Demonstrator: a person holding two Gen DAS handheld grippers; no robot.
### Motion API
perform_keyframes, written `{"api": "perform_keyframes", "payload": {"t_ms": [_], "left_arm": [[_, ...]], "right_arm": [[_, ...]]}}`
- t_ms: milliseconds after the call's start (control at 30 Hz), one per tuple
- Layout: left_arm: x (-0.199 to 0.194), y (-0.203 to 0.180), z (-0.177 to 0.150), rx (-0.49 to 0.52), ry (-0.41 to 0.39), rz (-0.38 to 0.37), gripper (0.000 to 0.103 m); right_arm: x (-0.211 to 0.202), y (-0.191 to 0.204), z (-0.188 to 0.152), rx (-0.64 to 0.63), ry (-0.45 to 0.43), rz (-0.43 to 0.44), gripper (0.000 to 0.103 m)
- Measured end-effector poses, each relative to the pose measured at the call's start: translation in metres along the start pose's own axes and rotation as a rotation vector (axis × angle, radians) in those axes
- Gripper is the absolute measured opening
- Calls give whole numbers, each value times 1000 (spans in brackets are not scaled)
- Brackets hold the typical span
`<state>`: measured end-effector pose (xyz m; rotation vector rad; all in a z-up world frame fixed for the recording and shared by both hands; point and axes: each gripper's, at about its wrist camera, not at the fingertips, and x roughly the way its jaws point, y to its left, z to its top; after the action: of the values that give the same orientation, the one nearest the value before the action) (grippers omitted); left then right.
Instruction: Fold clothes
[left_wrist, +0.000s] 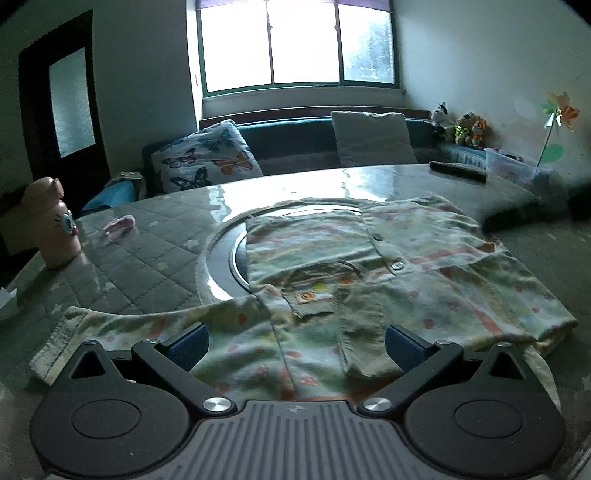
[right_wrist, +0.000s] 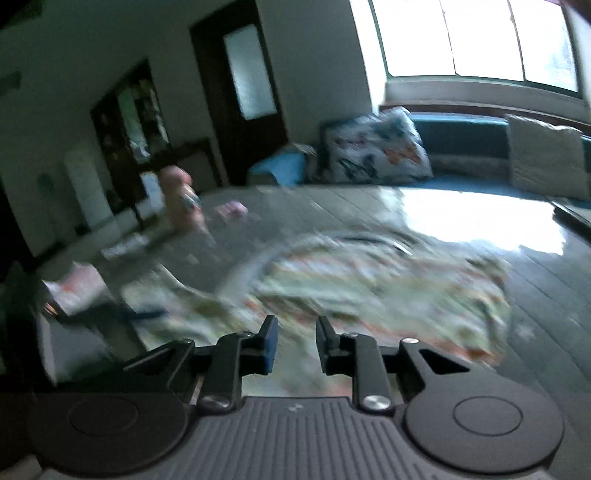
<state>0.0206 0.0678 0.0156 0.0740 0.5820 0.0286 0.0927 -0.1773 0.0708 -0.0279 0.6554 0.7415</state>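
Garment (left_wrist: 332, 266) on table (left_wrist: 388, 181); bottle (left_wrist: 51, 221) far left

One patterned garment (left_wrist: 388, 258) lies spread across the near half of the table (left_wrist: 155, 258), with two metal snaps (left_wrist: 397, 264) showing along its placket. One pink bottle (left_wrist: 50, 221) stands at the table's left edge, and one small pink item (left_wrist: 119, 225) lies just beside it, further in. One dark flat bar (left_wrist: 458, 170) rests near the far right edge, next to one clear plastic tub (left_wrist: 511, 166). Beyond the table, two cushions sit on the bench: one butterfly-printed (left_wrist: 207, 157), one plain pale (left_wrist: 373, 138). About three soft toys (left_wrist: 461, 125) cluster at the right, beside one pinwheel (left_wrist: 559, 110). Two hand-held grippers appear, one per view: left (left_wrist: 293, 347) and right (right_wrist: 295, 345).
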Motion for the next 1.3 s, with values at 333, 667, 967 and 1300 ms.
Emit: {"api": "perform_keyframes", "payload": {"t_ms": [333, 667, 967, 1300], "left_arm": [[21, -19, 5, 47, 34, -4, 103], [39, -26, 9, 64, 58, 24, 103], [49, -25, 3, 79, 72, 42, 103], [32, -5, 4, 34, 48, 84, 103]], "right_arm": [[-4, -63, -63, 95, 126, -176, 22], [16, -76, -34, 78, 61, -190, 28], [29, -76, -33, 46, 75, -203, 29], [51, -24, -30, -53, 89, -67, 32]]}}
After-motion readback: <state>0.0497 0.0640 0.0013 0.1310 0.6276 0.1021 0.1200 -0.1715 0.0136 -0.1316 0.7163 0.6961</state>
